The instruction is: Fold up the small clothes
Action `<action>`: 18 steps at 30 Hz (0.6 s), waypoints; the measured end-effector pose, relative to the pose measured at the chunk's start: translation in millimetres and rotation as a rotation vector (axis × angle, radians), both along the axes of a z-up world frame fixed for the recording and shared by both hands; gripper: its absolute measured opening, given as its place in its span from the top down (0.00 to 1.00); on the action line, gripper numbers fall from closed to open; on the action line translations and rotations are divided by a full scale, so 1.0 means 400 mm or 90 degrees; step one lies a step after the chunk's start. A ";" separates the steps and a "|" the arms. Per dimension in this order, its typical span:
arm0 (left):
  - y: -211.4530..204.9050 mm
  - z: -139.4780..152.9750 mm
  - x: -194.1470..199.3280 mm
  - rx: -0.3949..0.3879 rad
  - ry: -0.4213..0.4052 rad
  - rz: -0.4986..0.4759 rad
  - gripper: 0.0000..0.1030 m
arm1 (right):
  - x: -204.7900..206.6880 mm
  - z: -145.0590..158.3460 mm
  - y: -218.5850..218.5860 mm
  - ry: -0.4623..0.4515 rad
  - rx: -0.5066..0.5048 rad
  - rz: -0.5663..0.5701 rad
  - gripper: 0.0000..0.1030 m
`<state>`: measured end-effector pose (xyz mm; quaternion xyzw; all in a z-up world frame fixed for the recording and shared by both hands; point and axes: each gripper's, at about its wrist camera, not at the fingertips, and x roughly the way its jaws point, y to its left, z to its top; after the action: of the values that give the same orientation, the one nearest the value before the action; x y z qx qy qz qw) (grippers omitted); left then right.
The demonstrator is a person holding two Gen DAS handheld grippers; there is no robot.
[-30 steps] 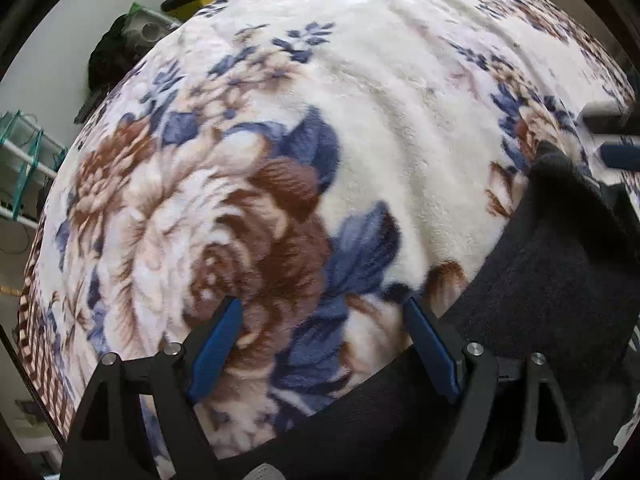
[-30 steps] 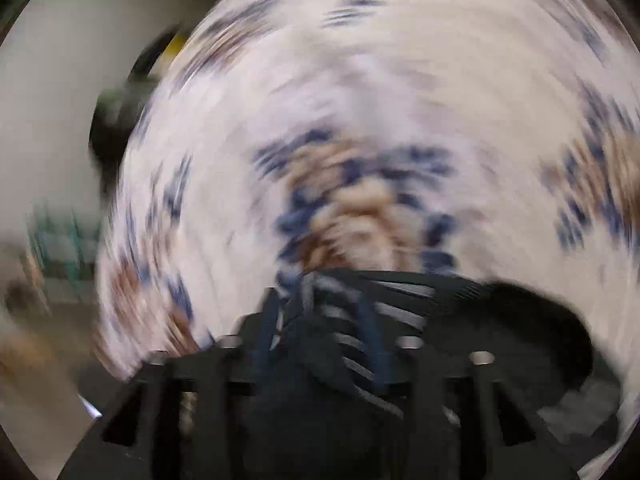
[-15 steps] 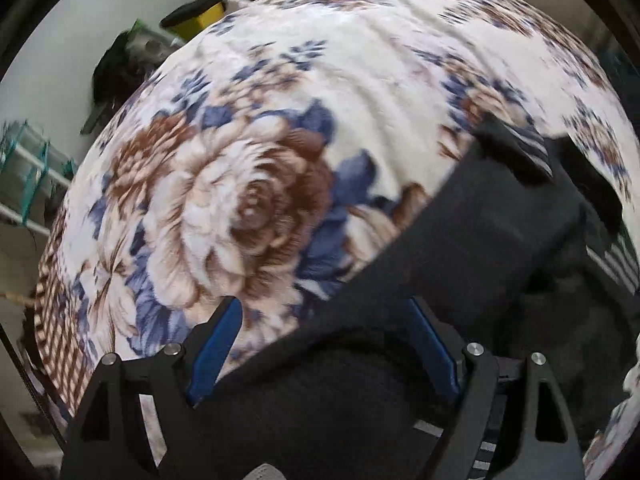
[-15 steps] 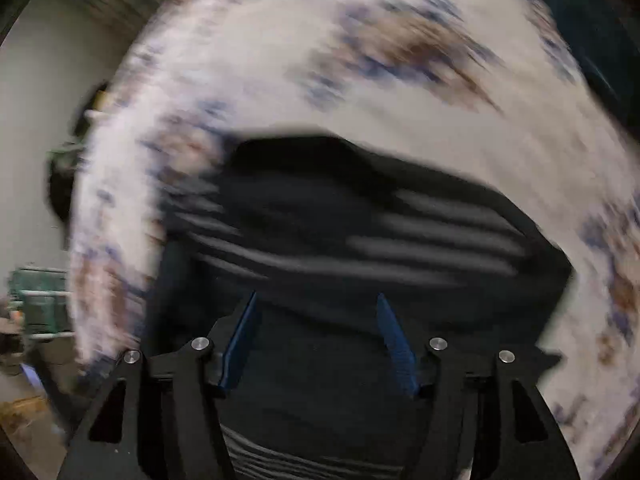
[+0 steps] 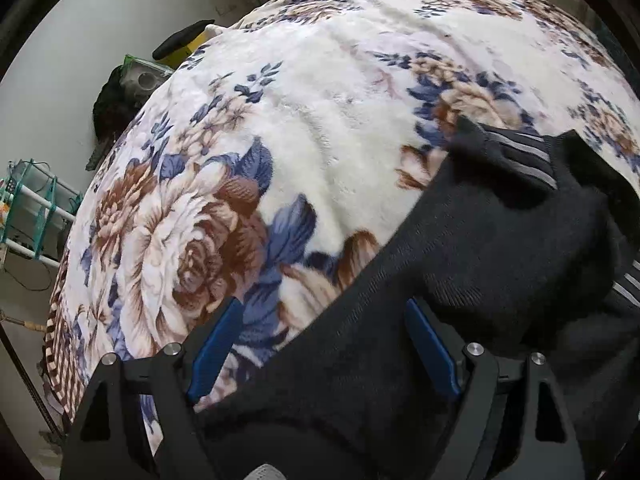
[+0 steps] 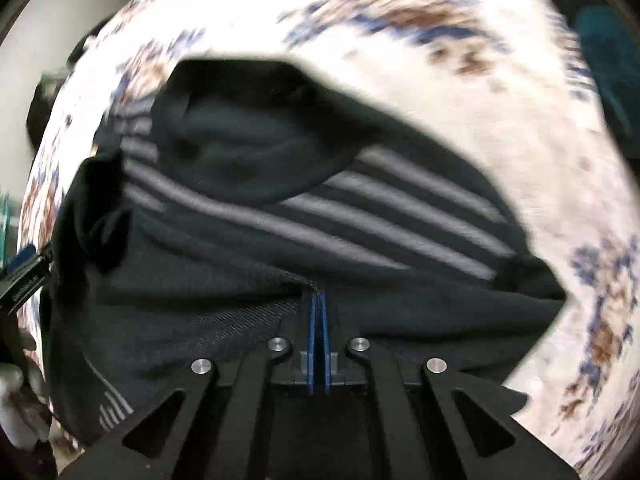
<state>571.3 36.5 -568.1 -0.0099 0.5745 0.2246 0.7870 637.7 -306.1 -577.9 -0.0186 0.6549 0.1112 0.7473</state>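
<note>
A black knit garment with grey stripes point(image 5: 500, 248) lies crumpled on a floral blanket point(image 5: 304, 128). In the left wrist view my left gripper point(image 5: 324, 344) is open, its blue pads wide apart, hovering over the garment's left edge where it meets the blanket. In the right wrist view the same garment point(image 6: 320, 200) fills the middle. My right gripper point(image 6: 318, 300) is shut, its blue pads pinching a fold of the garment's black fabric. The left gripper's tip point(image 6: 24, 276) shows at the far left edge.
The blanket point(image 6: 520, 120) covers a bed. Beyond its left edge are a white wall, a teal rack point(image 5: 32, 208), a dark bag point(image 5: 116, 104) and a yellow and black object point(image 5: 184, 40).
My right gripper went from open to shut on a fold of the garment. The left gripper drew back slightly, and more blanket shows before it.
</note>
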 end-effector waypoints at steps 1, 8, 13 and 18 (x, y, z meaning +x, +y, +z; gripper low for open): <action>0.002 -0.007 0.005 0.000 0.004 0.003 0.20 | -0.003 0.000 -0.027 0.002 -0.008 -0.014 0.98; 0.003 -0.009 0.009 -0.014 0.019 0.009 0.20 | -0.005 -0.004 -0.179 0.080 0.121 -0.153 0.92; -0.011 0.054 -0.052 -0.031 -0.007 -0.017 0.20 | -0.120 0.148 -0.323 0.006 0.145 -0.278 0.43; -0.025 -0.005 -0.035 -0.008 0.022 -0.024 0.20 | -0.290 0.097 -0.324 0.059 0.208 -0.379 0.43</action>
<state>557.2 26.6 -570.3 0.0002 0.5898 0.2060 0.7808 521.9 -435.7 -539.0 0.2982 0.6385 -0.0077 0.7095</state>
